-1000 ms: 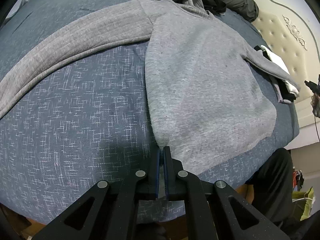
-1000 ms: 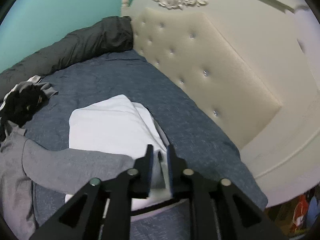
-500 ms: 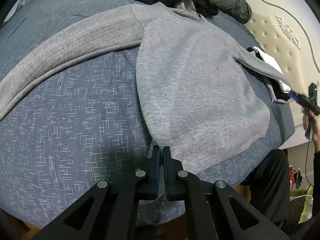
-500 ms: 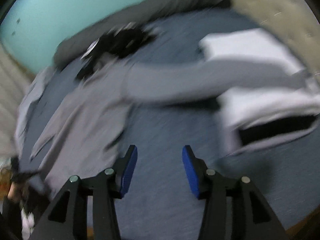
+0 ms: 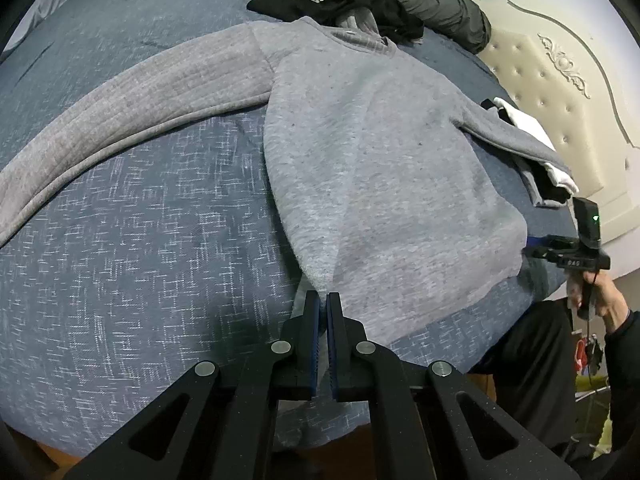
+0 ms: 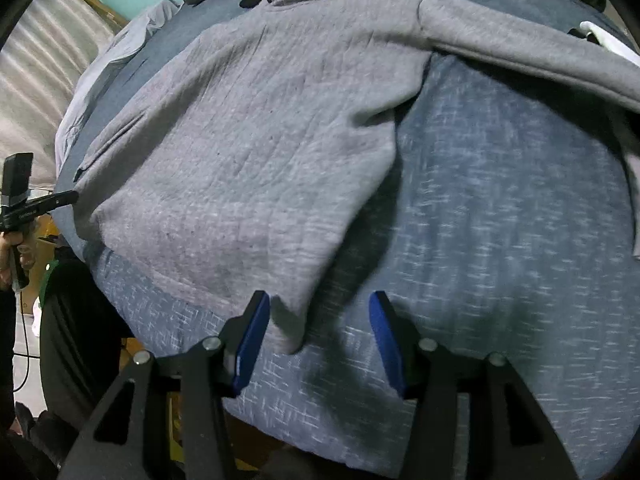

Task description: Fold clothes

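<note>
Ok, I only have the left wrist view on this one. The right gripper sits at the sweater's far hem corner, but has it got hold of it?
Observer: No. In the right wrist view the right gripper has its jaws apart and opening. The grey sweater's hem corner lies between them, unpinched.
Operator: Centred in the gap?
Observer: No, the corner sits close to the pad on the picture's left, well clear of the other.
Operator: Anything under that corner?
Observer: Only the blue bedspread.
</note>
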Tool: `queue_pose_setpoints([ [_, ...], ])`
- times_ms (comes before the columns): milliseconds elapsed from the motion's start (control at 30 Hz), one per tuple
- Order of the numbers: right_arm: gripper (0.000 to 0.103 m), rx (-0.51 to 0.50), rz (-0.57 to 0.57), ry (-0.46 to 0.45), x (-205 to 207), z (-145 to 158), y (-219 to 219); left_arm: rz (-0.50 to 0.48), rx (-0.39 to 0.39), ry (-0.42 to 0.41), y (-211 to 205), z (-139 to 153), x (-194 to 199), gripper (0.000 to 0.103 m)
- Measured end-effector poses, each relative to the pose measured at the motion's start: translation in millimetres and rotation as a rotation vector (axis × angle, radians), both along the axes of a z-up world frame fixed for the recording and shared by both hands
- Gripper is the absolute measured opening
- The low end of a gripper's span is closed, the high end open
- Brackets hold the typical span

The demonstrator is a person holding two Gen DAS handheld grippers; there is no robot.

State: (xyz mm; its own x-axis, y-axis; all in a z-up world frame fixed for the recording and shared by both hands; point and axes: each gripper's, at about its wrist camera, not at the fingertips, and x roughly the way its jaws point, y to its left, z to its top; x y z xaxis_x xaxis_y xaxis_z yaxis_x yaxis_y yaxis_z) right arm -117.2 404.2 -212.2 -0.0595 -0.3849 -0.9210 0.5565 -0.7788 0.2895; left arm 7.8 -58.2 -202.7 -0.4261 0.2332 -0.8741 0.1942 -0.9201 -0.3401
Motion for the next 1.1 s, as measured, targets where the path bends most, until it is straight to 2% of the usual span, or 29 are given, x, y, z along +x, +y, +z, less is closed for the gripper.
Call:
queue_pose_setpoints([
  [33,0.052,0.010,0.003,-0.003,1,-3,-1,-0.001,-0.002,0.001,1,1,0,0.004],
  [100,0.033,0.030,0.006,-0.002,3,-8,-3,-0.002,-0.006,0.005,1,3,1,0.004],
  [133,0.017,0.019,0.002,-0.001,3,-9,-2,-0.003,-0.008,0.007,2,4,2,0.004],
  [167,0.010,0.009,0.000,0.001,4,-8,-1,-0.003,-0.010,0.009,2,5,3,0.004],
  [233,0.004,-0.012,0.001,0.009,6,-2,1,-0.002,-0.013,0.011,2,7,4,0.003],
  [367,0.002,-0.030,0.000,0.041,7,21,10,0.004,-0.014,0.020,1,12,5,0.003],
  [500,0.002,-0.044,-0.009,0.076,4,59,26,-0.002,-0.011,0.031,3,19,5,0.003],
  [600,0.002,-0.029,-0.020,0.100,6,89,39,-0.016,-0.009,0.038,7,24,5,0.003],
  [733,0.002,0.002,-0.035,0.108,5,111,57,-0.032,-0.012,0.040,15,24,0,0.004],
  [833,0.002,0.056,-0.075,0.089,-1,102,69,-0.032,0.010,0.020,20,13,-8,0.004],
  [967,0.002,0.122,-0.133,0.037,-8,60,77,-0.024,0.024,-0.026,25,-5,-18,0.004],
  [1100,0.002,0.137,-0.171,0.012,-11,26,81,-0.015,0.028,-0.063,29,-20,-23,0.004],
])
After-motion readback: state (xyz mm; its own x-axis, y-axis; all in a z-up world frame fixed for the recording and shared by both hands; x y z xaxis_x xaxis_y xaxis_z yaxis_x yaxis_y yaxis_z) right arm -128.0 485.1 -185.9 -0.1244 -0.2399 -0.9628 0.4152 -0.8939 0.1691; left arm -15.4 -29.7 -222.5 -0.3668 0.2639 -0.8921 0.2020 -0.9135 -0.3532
